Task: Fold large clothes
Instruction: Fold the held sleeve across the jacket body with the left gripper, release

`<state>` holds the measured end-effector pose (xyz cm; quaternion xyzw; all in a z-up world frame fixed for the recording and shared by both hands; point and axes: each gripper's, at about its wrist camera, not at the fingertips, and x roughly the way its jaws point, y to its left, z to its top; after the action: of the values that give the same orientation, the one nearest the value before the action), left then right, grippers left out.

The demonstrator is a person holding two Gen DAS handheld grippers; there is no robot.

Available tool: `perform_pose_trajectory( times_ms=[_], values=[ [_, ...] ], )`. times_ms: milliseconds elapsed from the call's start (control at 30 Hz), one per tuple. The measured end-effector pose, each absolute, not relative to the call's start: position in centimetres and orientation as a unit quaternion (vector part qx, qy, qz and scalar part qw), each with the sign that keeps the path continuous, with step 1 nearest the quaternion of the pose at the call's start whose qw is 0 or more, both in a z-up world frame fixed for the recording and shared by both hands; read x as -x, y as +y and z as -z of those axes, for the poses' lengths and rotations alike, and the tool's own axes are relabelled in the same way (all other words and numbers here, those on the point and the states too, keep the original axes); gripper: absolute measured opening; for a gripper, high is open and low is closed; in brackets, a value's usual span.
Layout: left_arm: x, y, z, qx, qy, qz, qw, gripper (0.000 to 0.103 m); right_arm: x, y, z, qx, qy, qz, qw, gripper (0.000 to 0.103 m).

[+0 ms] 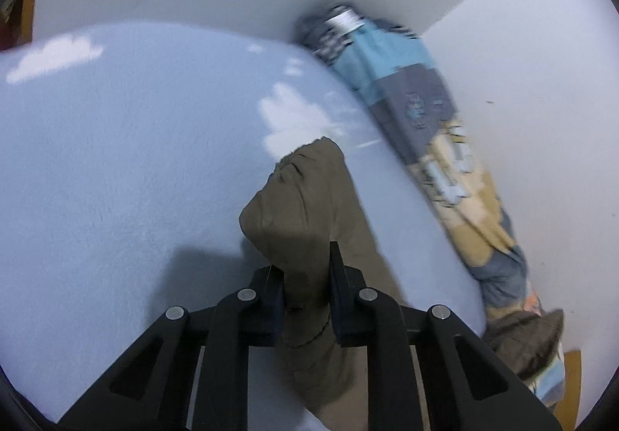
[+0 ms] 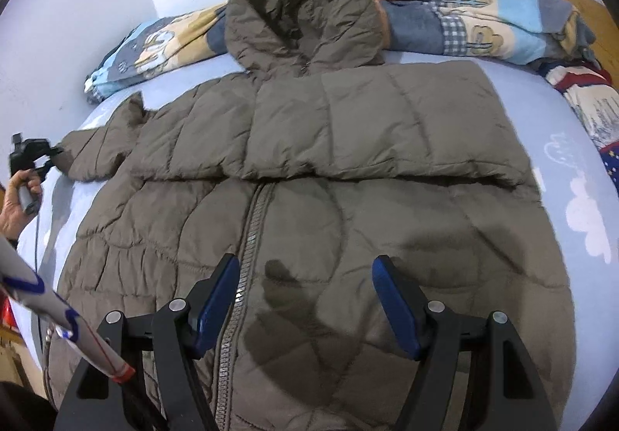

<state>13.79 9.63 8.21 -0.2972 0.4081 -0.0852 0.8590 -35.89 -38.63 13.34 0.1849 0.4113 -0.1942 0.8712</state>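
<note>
Brown puffer jacket [image 2: 317, 168] lies flat on the bed [image 2: 580, 175], hood against the patterned blanket [image 2: 483, 21]. My left gripper [image 1: 305, 299] has its fingers clamped on the sleeve cuff [image 1: 305, 199]. My right gripper [image 2: 305, 303] hovers above the zipper [image 2: 247, 249], fingers apart.

A large olive-brown quilted hooded jacket [image 2: 309, 168] fills the middle of the right wrist frame, lying flat, zipper closed, hood at the top centre. One sleeve crosses the chest; the other stretches toward the left edge.
</note>
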Motion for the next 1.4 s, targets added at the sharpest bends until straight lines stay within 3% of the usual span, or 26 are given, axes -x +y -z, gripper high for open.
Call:
perform_pose_trajectory(
  times_ms=[200, 433, 733, 1033, 1400],
  values=[
    [-9.6, 5.6, -16.8, 0.262, 0.368, 0.147, 0.88, 0.017, 38.1, -41.1, -14.1, -0.233, 0.403, 0.219, 0.858, 0.068],
    [-0.5, -3.8, -27.5, 0.194, 0.325, 0.243, 0.893, 0.017, 43.6, -44.3, -16.3, -0.28, 0.368, 0.251, 0.85, 0.068],
    [10.7, -18.1, -33.5, 0.131, 0.328, 0.35, 0.868, 0.017, 50.3, -47.9, -19.0, -0.309, 0.315, 0.295, 0.847, 0.068],
    [19.2, -31.8, -30.1, 0.054, 0.363, 0.409, 0.835, 0.017, 52.5, -49.9, -20.9, -0.331, 0.276, 0.311, 0.847, 0.068],
    [25.3, -44.7, -16.3, -0.053, 0.442, 0.412, 0.795, 0.021, 53.8, -52.1, -21.0, -0.358, 0.269, 0.326, 0.833, 0.068]
  ],
)
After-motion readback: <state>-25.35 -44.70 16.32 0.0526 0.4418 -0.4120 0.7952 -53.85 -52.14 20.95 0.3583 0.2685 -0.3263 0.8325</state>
